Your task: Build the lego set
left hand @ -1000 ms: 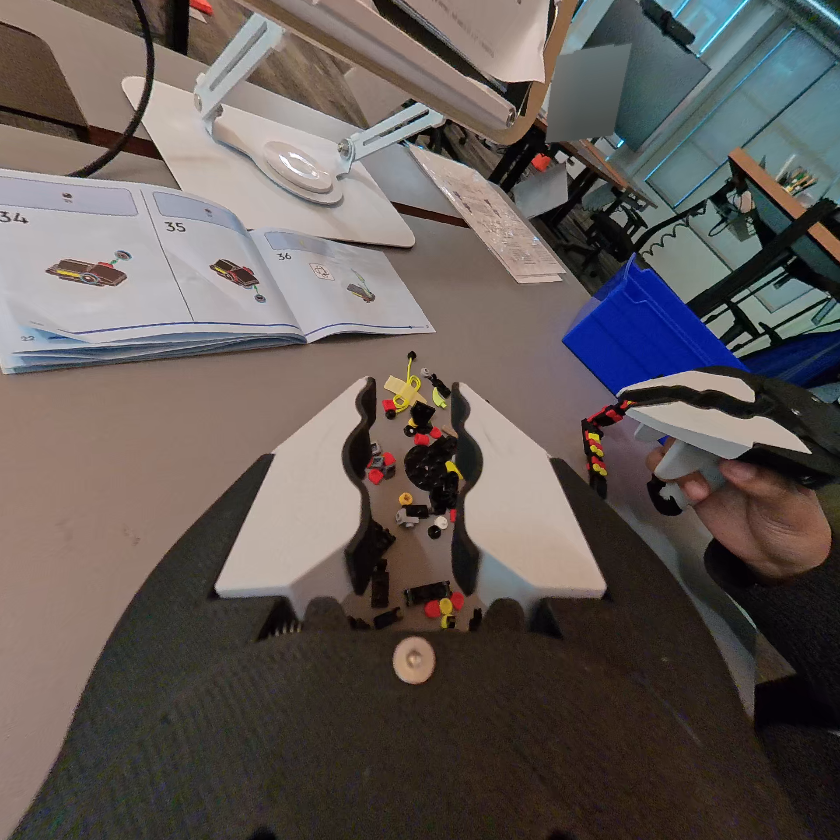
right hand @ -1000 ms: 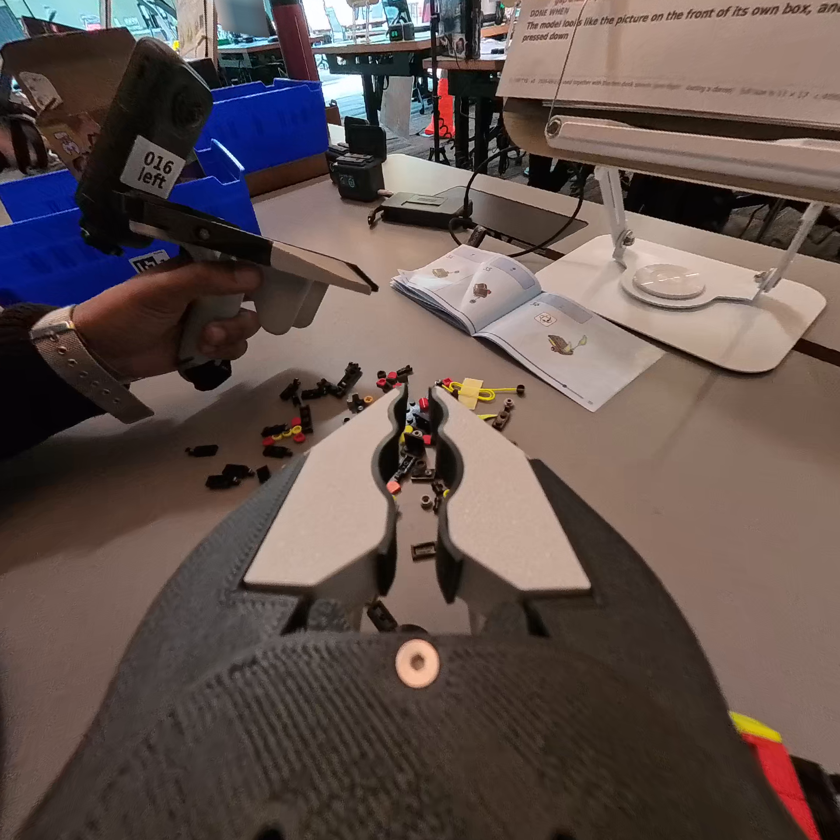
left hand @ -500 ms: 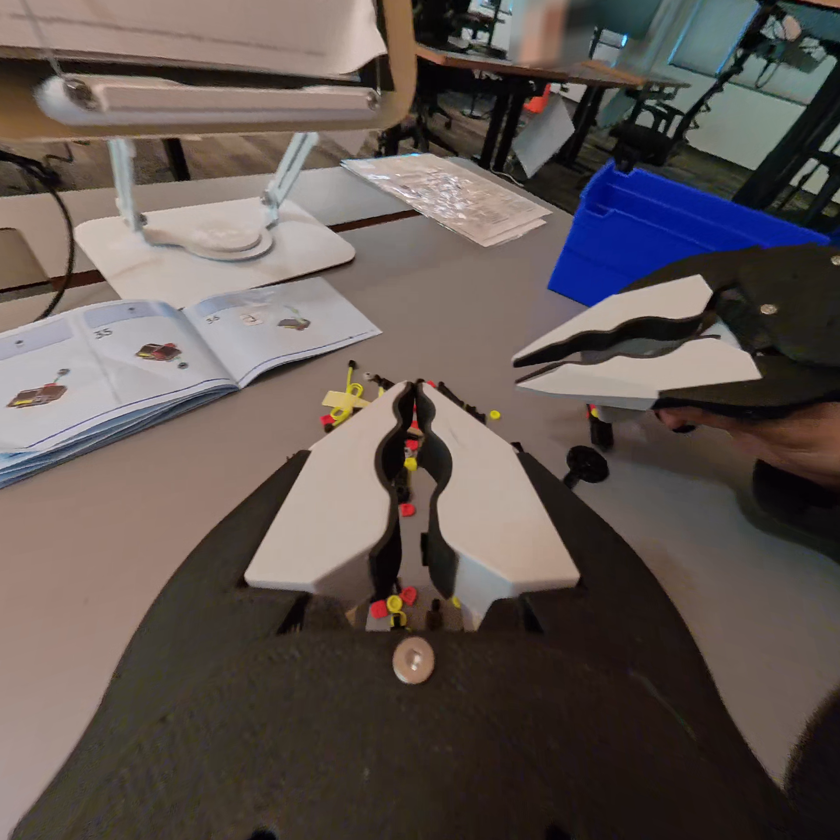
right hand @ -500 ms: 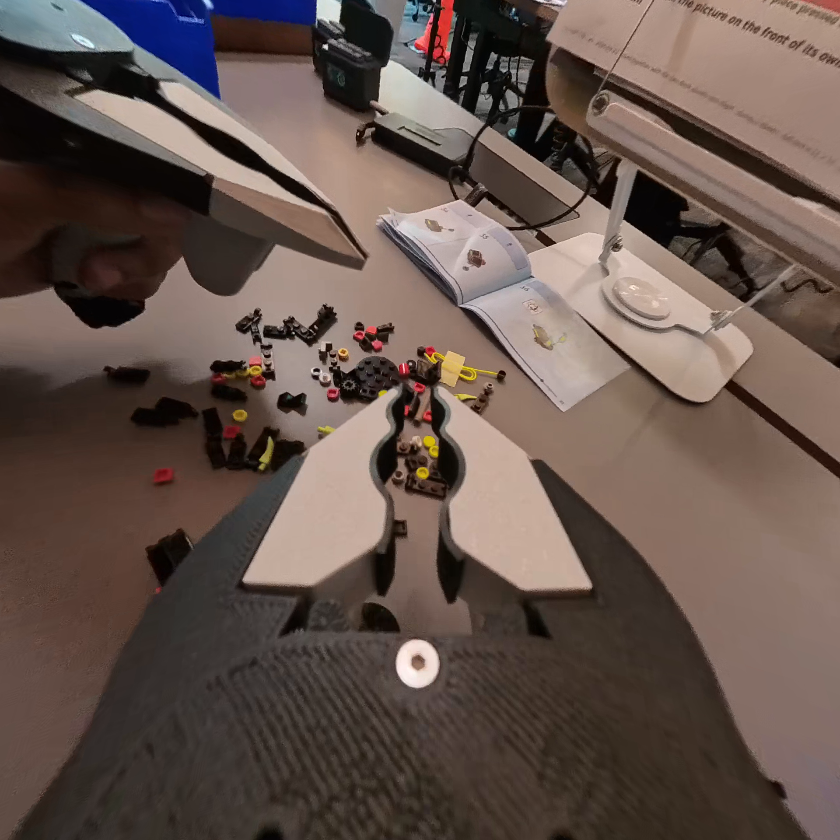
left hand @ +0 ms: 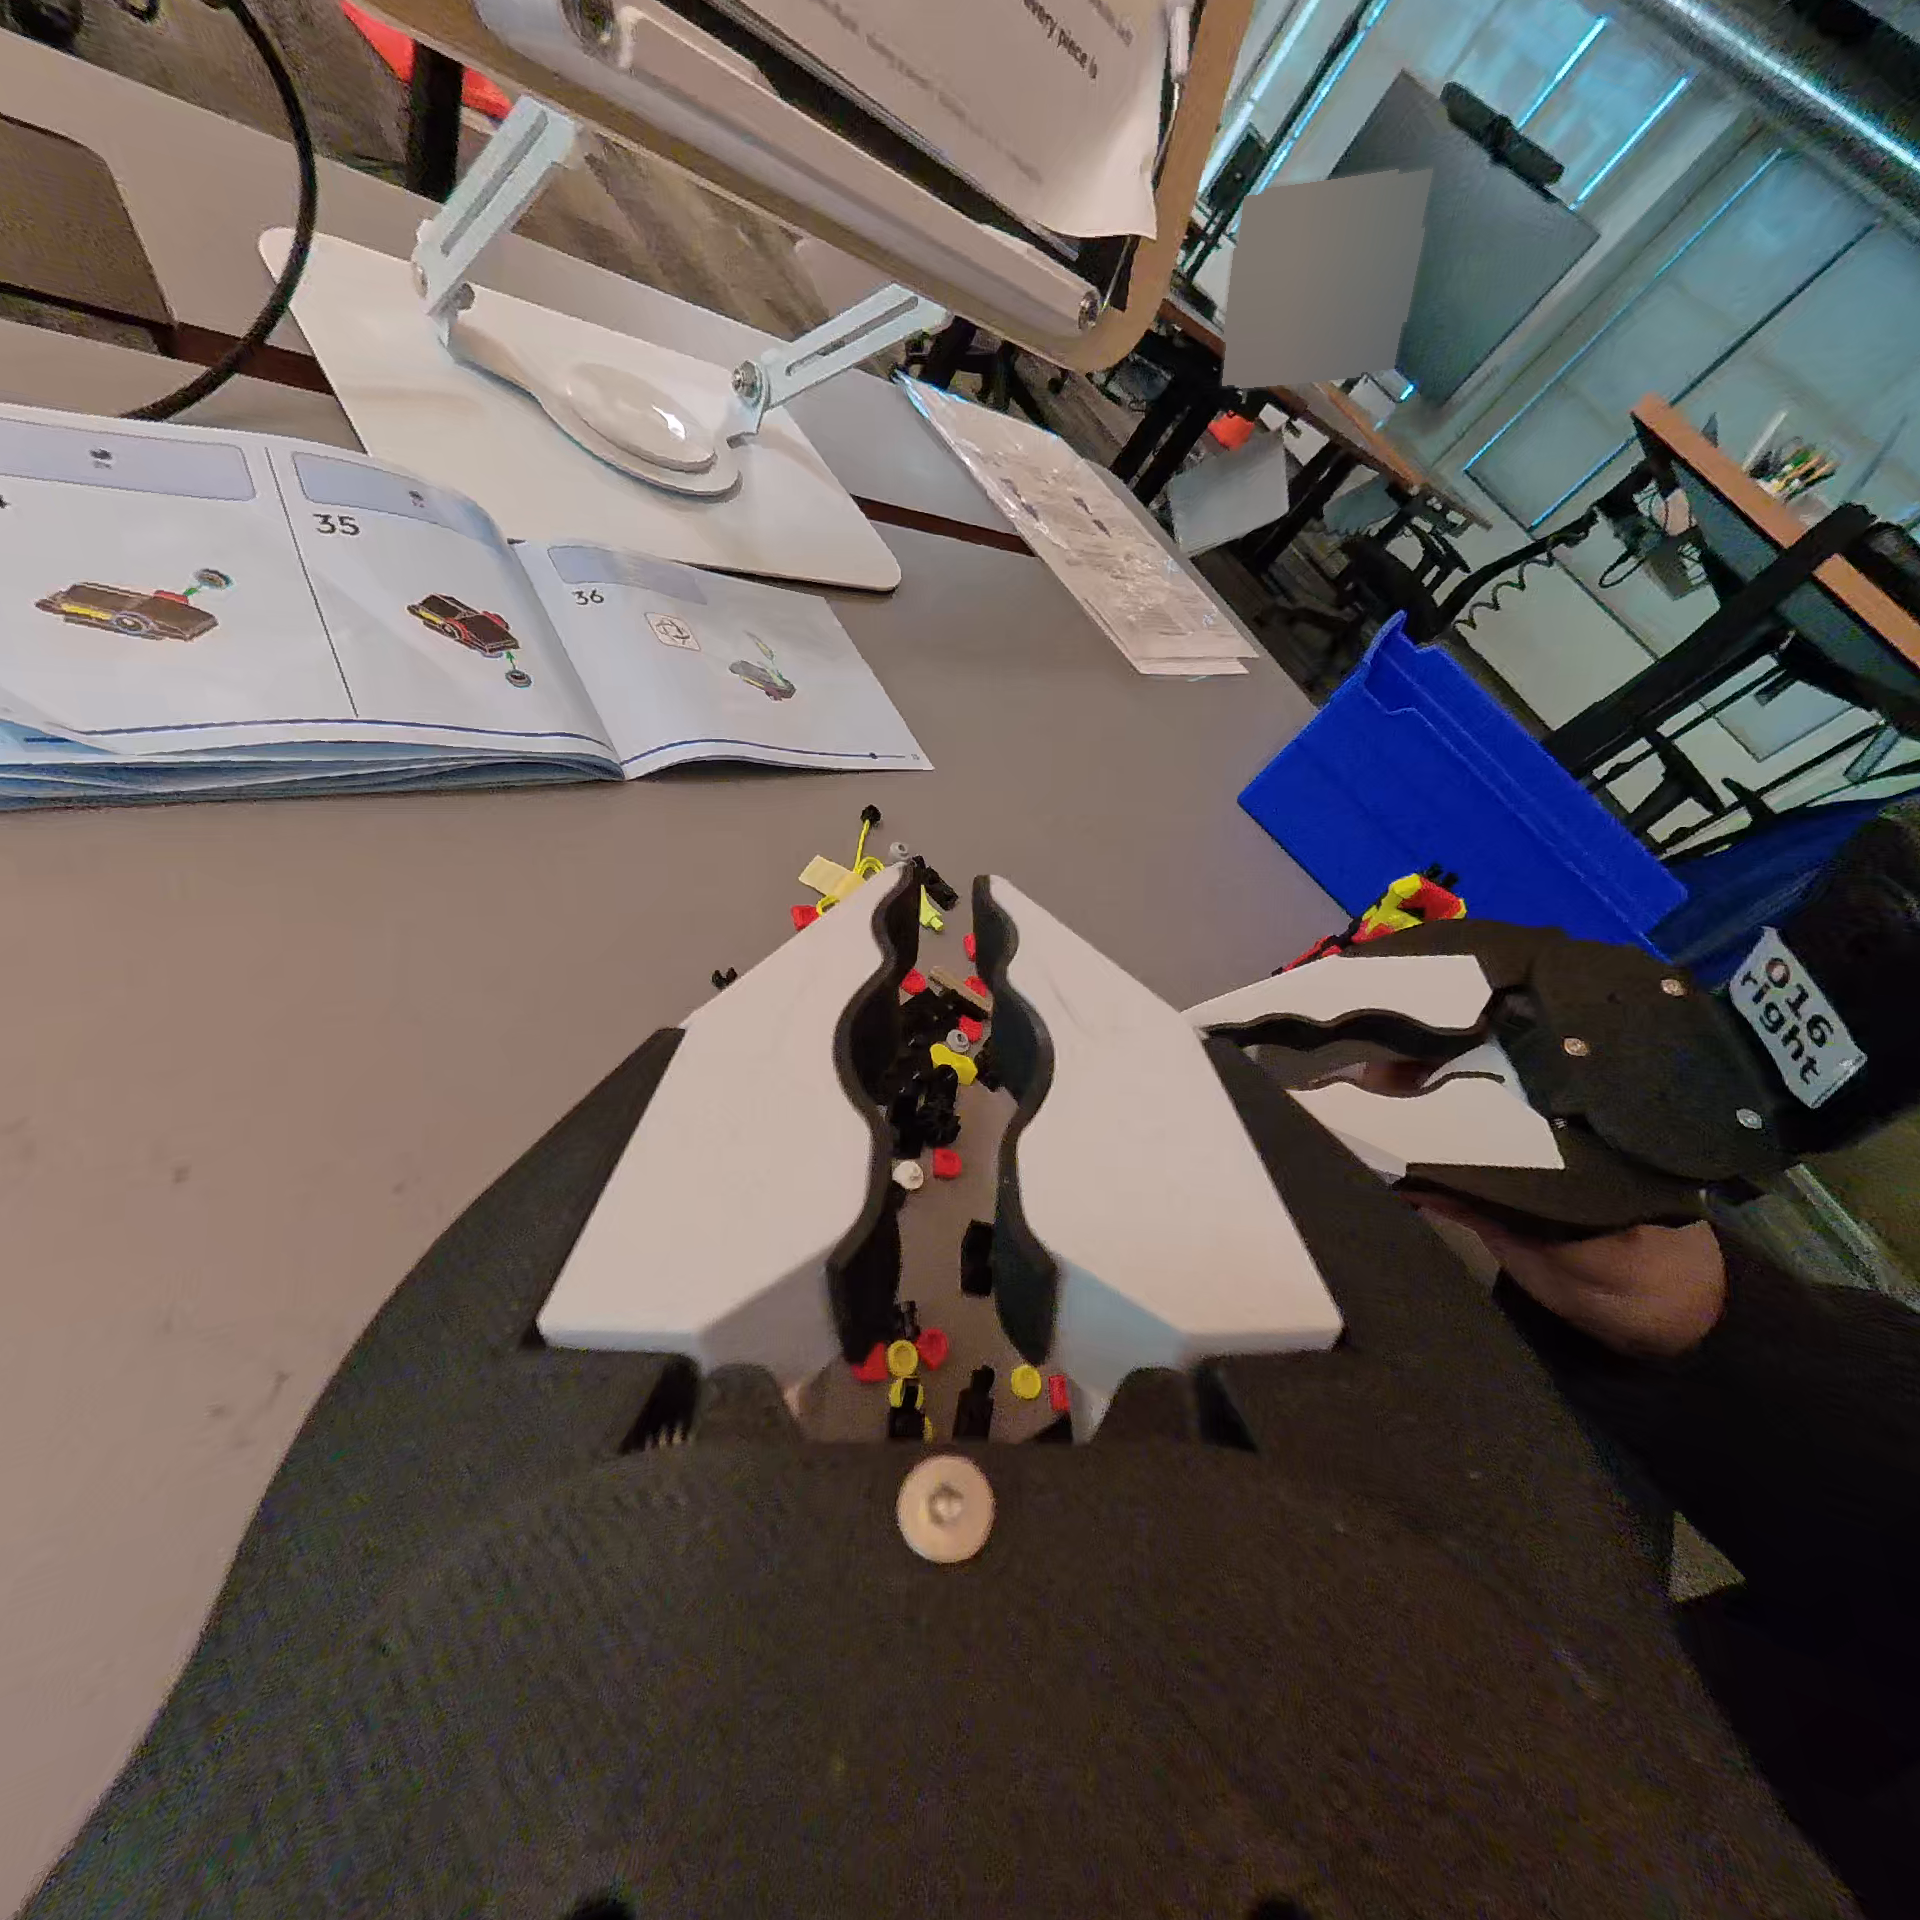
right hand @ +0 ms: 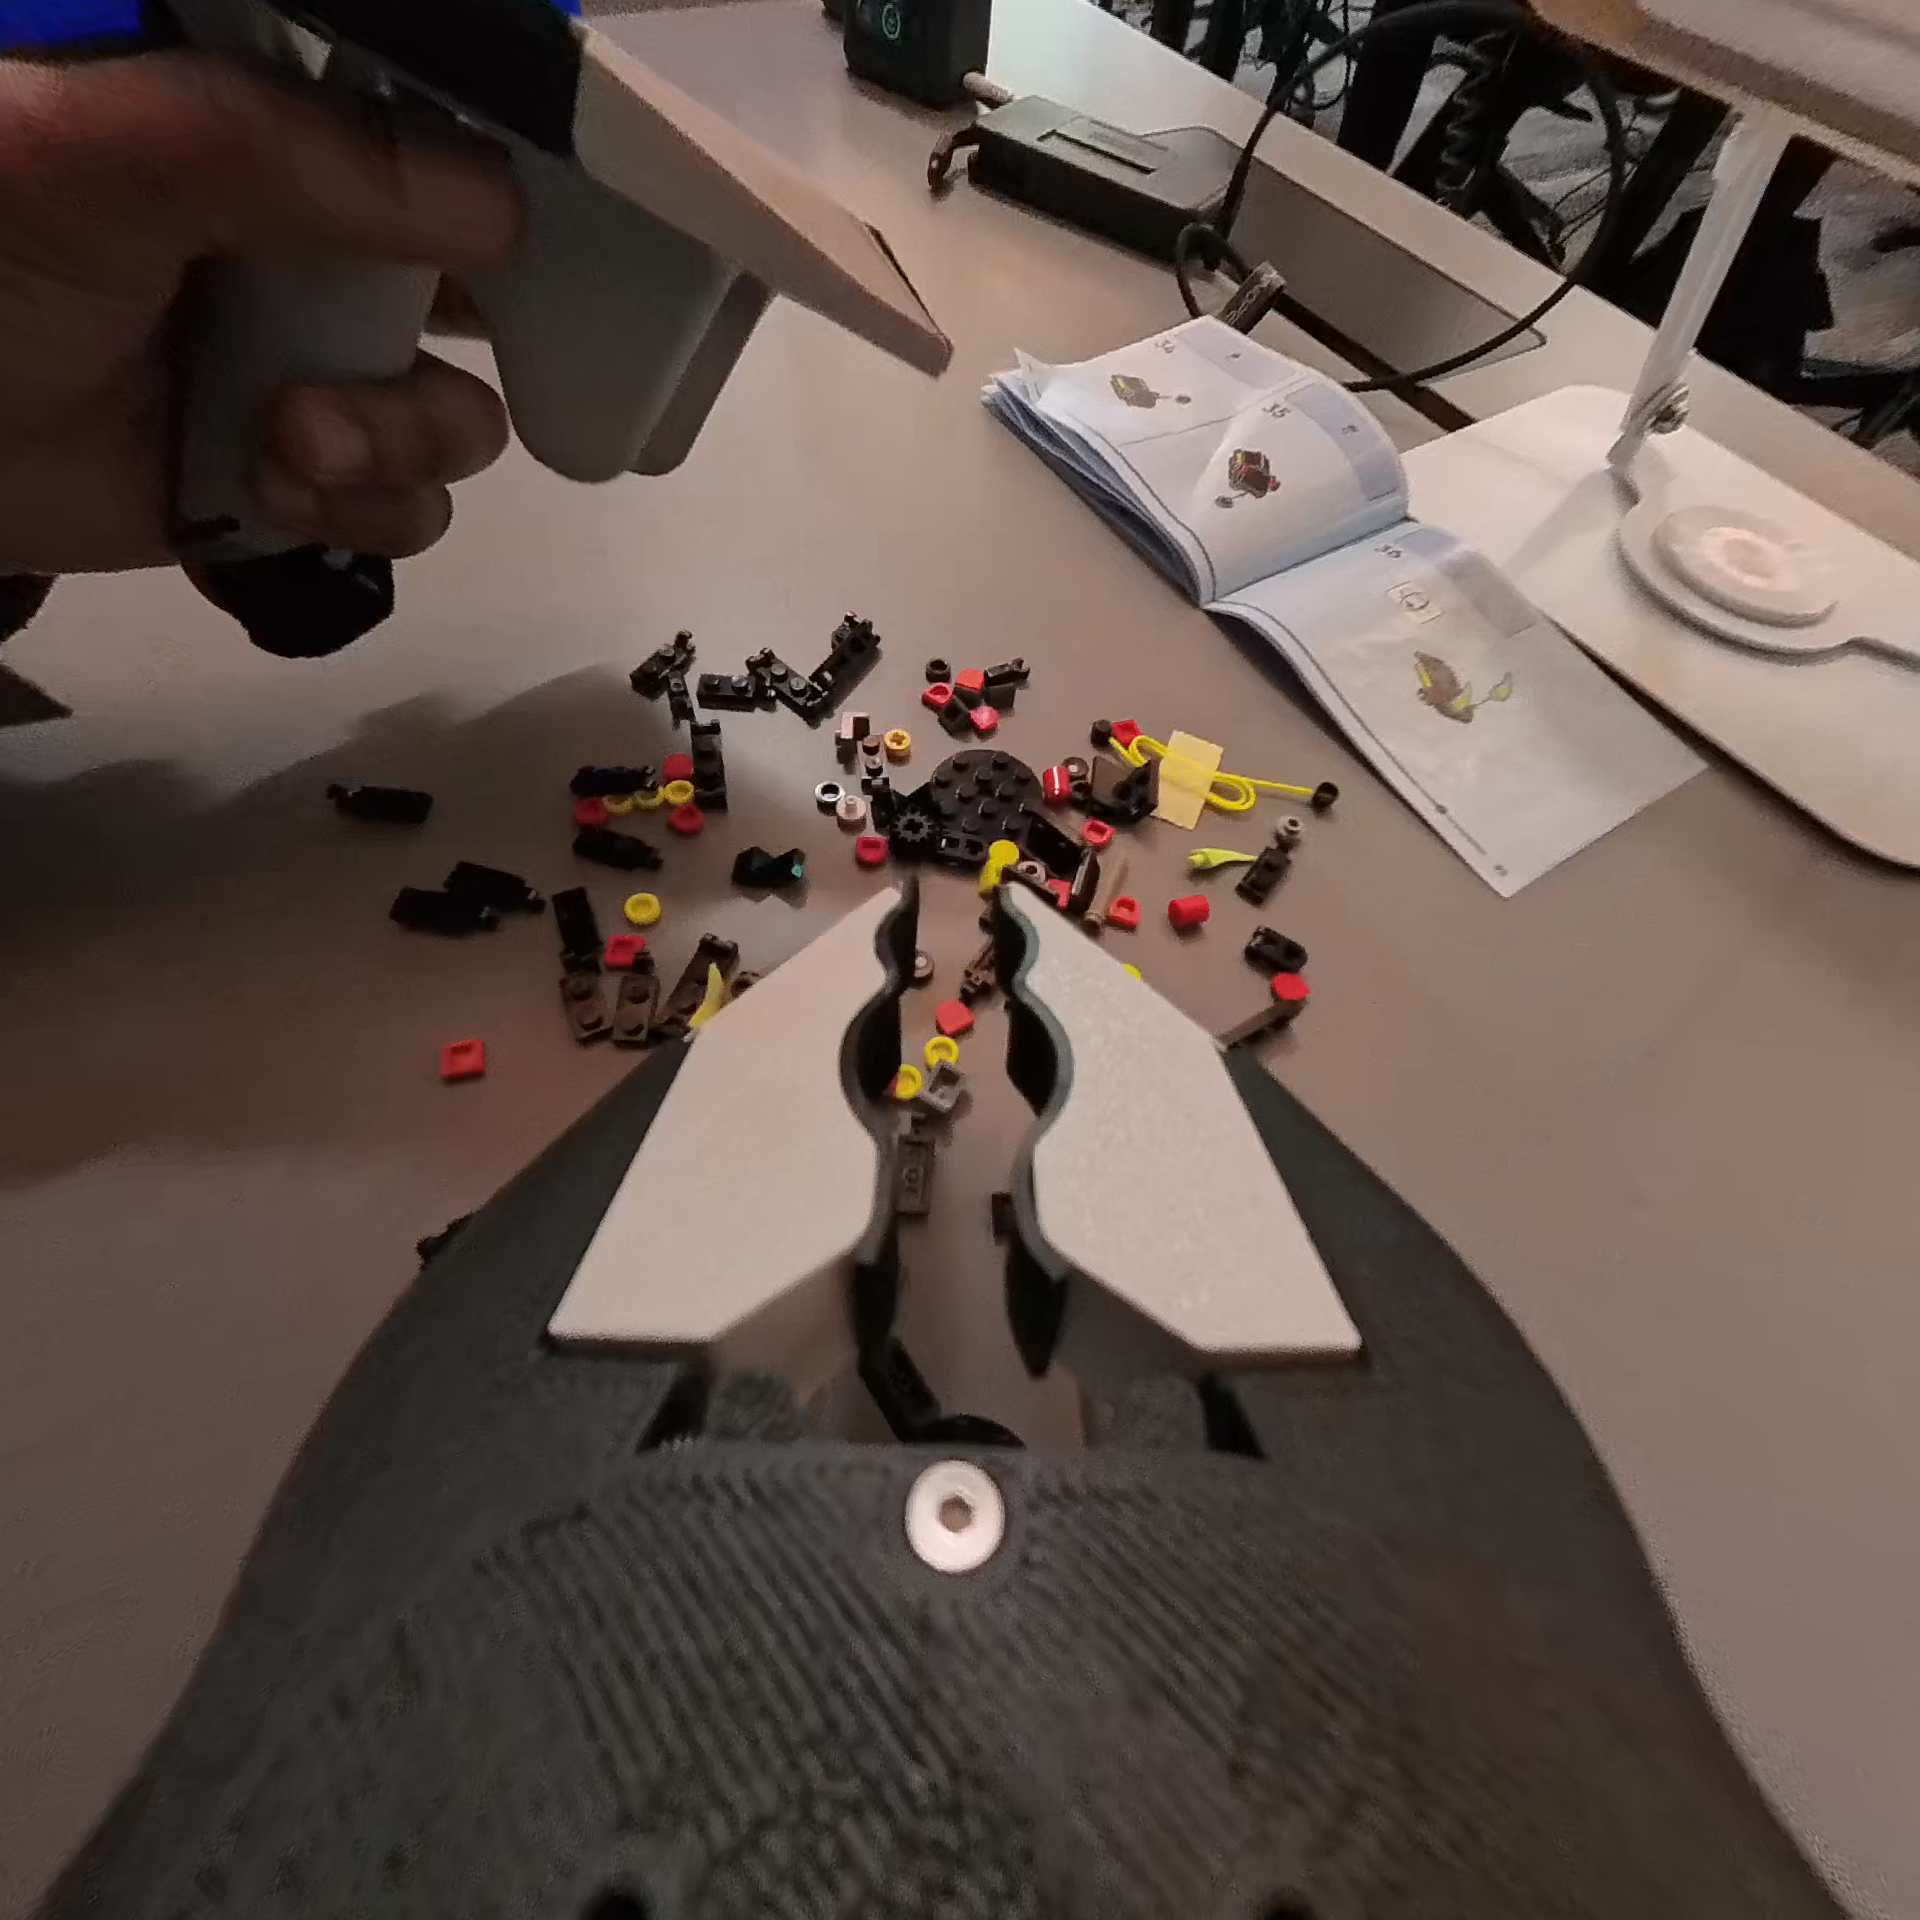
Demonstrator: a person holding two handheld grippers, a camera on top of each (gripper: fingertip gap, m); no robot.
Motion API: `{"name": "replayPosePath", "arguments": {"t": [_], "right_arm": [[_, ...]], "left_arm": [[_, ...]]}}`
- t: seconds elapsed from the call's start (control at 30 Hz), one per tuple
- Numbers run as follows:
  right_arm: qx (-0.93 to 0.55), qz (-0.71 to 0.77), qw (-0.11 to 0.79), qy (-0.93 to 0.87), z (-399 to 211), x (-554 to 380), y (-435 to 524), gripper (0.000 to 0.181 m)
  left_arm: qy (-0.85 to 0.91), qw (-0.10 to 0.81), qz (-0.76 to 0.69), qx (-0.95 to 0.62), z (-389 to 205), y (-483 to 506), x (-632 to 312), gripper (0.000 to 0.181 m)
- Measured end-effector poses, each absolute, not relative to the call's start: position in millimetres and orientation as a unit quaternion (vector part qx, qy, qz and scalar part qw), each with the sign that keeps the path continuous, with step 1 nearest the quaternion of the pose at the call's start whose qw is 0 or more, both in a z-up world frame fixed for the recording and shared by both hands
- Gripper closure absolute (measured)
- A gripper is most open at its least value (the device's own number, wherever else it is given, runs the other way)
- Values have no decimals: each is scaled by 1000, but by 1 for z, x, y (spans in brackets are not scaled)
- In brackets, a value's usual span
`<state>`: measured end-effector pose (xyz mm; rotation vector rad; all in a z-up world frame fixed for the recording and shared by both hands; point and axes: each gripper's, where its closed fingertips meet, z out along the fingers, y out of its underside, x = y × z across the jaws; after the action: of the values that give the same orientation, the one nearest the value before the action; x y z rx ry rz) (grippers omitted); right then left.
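Loose black, red and yellow lego pieces (right hand: 935, 800) lie scattered on the grey table (right hand: 1558, 1143), among them a black round plate (right hand: 982, 784) and a yellow string piece (right hand: 1236, 784). My right gripper (right hand: 956, 896) hovers over the near edge of the pile, jaws narrowly apart and empty. My left gripper (left hand: 948, 885) hovers above the same pieces (left hand: 925, 1081), slightly open and empty; it also shows in the right wrist view (right hand: 925, 353) at upper left. The right gripper (left hand: 1200, 1023) sits close on the left one's right. A small red, yellow and black build (left hand: 1408, 906) lies behind it.
An open instruction booklet (left hand: 416, 634) lies beyond the pile, also in the right wrist view (right hand: 1299, 499). A white stand base (left hand: 582, 416) is behind it. A blue bin (left hand: 1455, 790) is at the right, a clear plastic bag (left hand: 1091, 540) farther back, and a black adapter with cable (right hand: 1091, 166) at the far edge. Left tips to right tips: about 10 centimeters. The black round plate (right hand: 982, 784) sits 7 centimeters or so from the ends of my right fingers.
My left gripper closed half a second ago and has now opened a little. The right gripper has moved forward and lower over the pile, closer to the left one.
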<state>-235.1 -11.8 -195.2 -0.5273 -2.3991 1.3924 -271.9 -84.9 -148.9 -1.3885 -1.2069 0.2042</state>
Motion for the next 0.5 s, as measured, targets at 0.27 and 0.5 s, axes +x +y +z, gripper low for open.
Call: {"name": "replayPosePath", "arguments": {"t": [0.27, 0.5], "right_arm": [[-206, 498, 141, -831, -195, -237, -10, 169], [-223, 522, 118, -815, -188, -237, -10, 169]], "left_arm": [[-541, 588, 117, -590, -151, -94, -278, 146], [-549, 596, 121, -573, -148, -99, -280, 139]]}}
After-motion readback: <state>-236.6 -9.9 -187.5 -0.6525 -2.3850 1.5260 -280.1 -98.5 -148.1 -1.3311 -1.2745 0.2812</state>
